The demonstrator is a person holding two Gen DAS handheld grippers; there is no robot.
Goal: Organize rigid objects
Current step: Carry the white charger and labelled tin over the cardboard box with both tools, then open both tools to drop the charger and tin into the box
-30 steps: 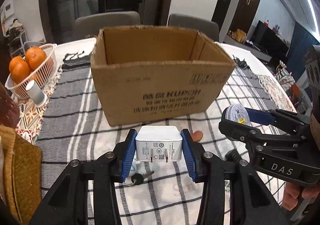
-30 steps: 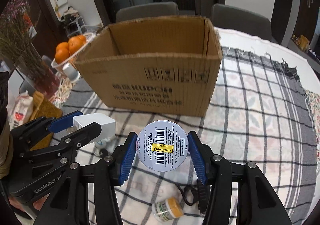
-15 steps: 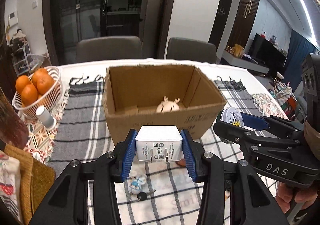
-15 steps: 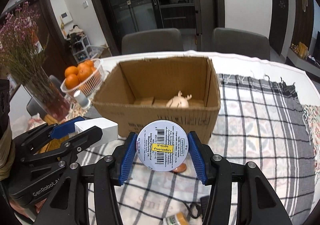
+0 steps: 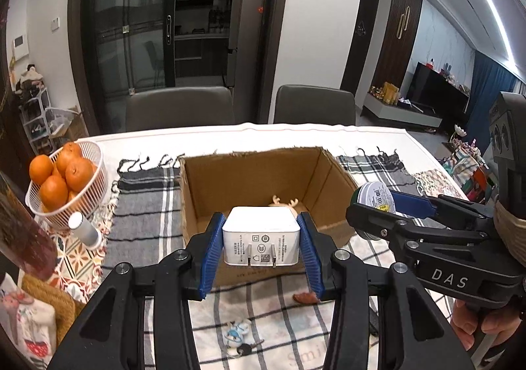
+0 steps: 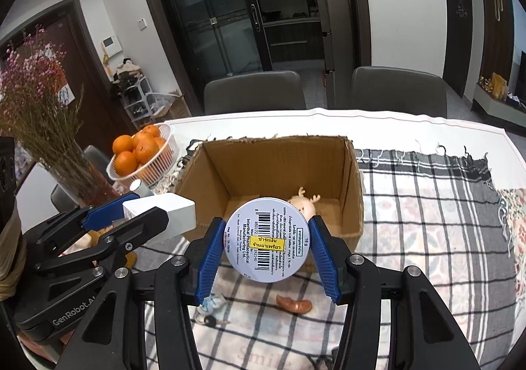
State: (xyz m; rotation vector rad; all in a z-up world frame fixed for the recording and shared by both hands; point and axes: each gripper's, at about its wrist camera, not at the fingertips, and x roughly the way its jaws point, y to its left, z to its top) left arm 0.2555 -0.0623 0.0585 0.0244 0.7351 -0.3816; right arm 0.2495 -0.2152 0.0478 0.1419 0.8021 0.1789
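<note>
Both loads have been raised above the cardboard box point(image 5: 263, 179): white charger point(image 5: 261, 238), rigid and smooth, clamped flank-to-flank in left gripper point(image 5: 261, 255) fingers; round tin point(image 6: 267, 240), light and slippery, pinched across its rim by right gripper point(image 6: 268, 258) fingers.

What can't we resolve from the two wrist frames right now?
- Left wrist view: most of the antlered toy in the cardboard box, hidden behind the white charger.
- Right wrist view: toy's body and the box floor's near part, behind the round tin.
- Both views: the keychain's details, too small.

doll point(image 6: 304, 205) in box point(image 6: 210, 172); fruit basket point(image 6: 164, 139) left; keyring point(image 6: 210, 307) before box.
</note>
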